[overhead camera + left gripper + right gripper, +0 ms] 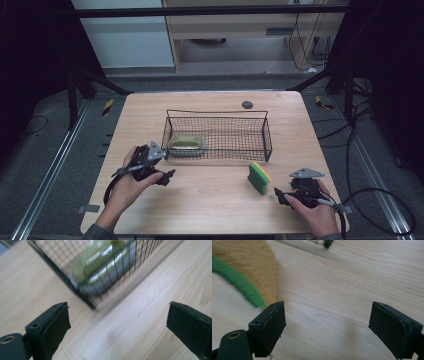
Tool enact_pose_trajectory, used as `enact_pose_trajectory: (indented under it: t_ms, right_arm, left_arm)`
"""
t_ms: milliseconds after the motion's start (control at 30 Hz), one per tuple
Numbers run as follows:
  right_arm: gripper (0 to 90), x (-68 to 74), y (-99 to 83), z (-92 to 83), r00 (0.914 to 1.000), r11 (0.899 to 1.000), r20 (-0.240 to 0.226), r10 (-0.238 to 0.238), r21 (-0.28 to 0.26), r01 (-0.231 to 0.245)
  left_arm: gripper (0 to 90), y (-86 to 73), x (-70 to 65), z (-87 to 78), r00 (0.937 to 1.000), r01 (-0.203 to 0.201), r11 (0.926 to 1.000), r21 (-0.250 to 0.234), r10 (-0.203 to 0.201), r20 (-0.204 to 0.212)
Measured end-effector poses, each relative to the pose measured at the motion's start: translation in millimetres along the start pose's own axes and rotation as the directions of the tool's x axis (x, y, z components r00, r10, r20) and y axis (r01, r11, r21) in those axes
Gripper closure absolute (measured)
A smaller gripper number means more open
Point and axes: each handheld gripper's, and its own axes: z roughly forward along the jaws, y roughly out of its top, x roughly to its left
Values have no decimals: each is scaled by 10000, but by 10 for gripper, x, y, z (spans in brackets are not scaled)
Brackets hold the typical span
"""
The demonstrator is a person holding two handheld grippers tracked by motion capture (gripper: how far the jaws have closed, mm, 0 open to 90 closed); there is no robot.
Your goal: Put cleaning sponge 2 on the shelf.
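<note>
Wooden bench (210, 200), seen from above, carrying all items. Black wire basket (218, 134) at centre, slightly far of the middle; long, open-topped, mesh-walled. Inside its left end, lying flat: a shallow grey dish (186, 146) with a glossy olive-green interior, seen through the mesh in the left tool's view (100, 267); rest of the basket bare. Green-and-yellow sponge (259, 177) standing on edge on the bench, just near of the basket's right corner and clear of the wire. Probably light, soft and compressible, with a rougher green scouring face and a smoother yellow foam body; unlikely to slip or break, but likely to squash and tilt if pinched at one corner. Best taken across the two broad faces, near mid-height. Left tool (161, 176) held low at the basket's near-left corner, released, nothing between the black pads (56, 326), bare bench in the gap. Right tool (278, 194) just right of the sponge, on its near side, also released, pads (272, 323) apart over bare wood; sponge blurred at the upper left of that view (249, 272), outside the gap and apparently not touched. Small dark round spot (247, 104) on the far part of the bench, behind the basket.
</note>
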Motion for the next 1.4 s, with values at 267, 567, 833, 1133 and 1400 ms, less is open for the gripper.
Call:
enact_pose_trajectory:
  t_ms: [267, 567, 833, 1133, 1400]
  right_arm:
    - [226, 140, 222, -211, 9990, 10000, -439, 20, 80, -16]
    - [270, 342, 566, -259, 9966, 9974, -682, -464, 525, 500]
    - [276, 493, 759, -249, 9918, 9886, -793, -1001, 1046, 1082]
    - [393, 522, 852, -69, 9911, 9841, -926, -958, 1406, 1082]
    - [650, 525, 967, 21, 9886, 9781, -1164, -955, 1736, 1149]
  left_arm:
    - [46, -345, 8, 271, 9987, 496, 9973, 548, -499, 44]
    - [46, -524, 80, 304, 9849, 1709, 9849, 256, -1715, 227]
    - [43, -561, 69, 380, 9794, 1963, 9799, 353, -1976, 403]
    - [40, -579, 63, 381, 9772, 2058, 9782, 270, -2069, 482]
    - [33, -591, 79, 387, 9753, 2113, 9771, 255, -2125, 606]
